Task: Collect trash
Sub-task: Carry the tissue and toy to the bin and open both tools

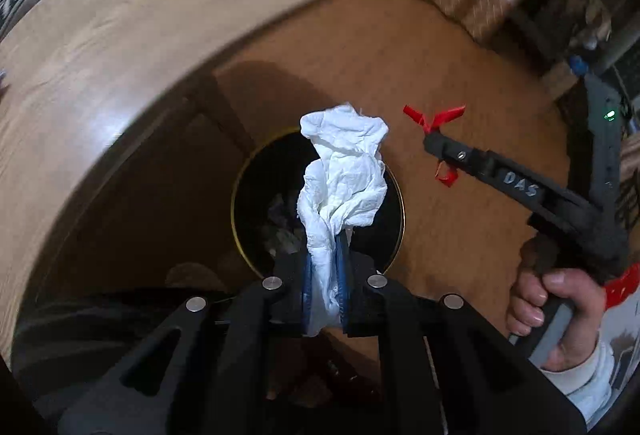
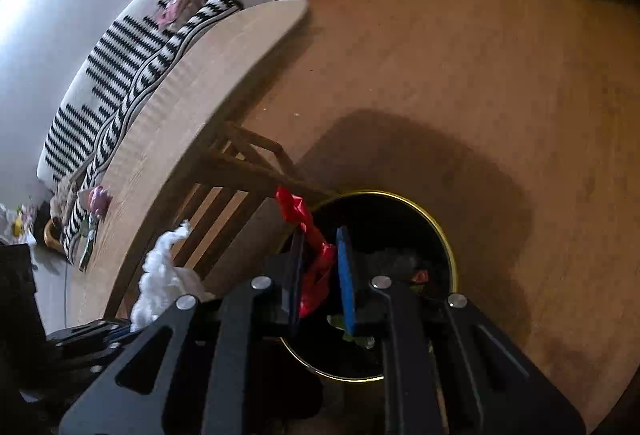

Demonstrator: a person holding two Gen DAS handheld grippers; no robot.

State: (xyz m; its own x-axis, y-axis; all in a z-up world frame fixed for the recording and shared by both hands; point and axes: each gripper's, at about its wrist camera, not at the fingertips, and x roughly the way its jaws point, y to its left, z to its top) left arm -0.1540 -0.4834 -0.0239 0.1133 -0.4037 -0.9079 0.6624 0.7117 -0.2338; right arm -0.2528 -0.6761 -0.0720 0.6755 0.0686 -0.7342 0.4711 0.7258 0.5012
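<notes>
The crumpled white tissue (image 1: 346,171) you carry is held in your left tongs (image 1: 325,275), pinched by its lower end between the blue pads, with most of the wad standing loose beyond the tips. Judge it as nearly weightless and very soft: it squashes flat under the pads and may cling to the rubber, so a plain opening may not shed it. Any fold would serve as a hold; the bunched end you have now looks secure enough.

The red plastic wrapper (image 2: 310,243) lies between the fingers of your right tongs (image 2: 322,267). These stand narrow rather than clamped, with a gap showing between the wrapper and the right-hand blue pad, so you cannot tell from this view whether it is truly gripped or only hanging against the left finger. It reads as thin, crinkly and slippery film, light enough to drift as it drops. Take such film across a gathered bunch, not by a single edge.

Straight ahead of both tongs, beyond their tips, sits the black bin (image 2: 436,223) with a gold rim, on the brown carpet (image 2: 460,75); scraps already lie in its bottom. Both pieces hang over its mouth or near it, the tissue toward the middle in the left view.

To the left of the tongs runs the wooden counter (image 1: 120,35). Your right hand (image 1: 560,307) grips its handle to the right of the left tongs.
</notes>
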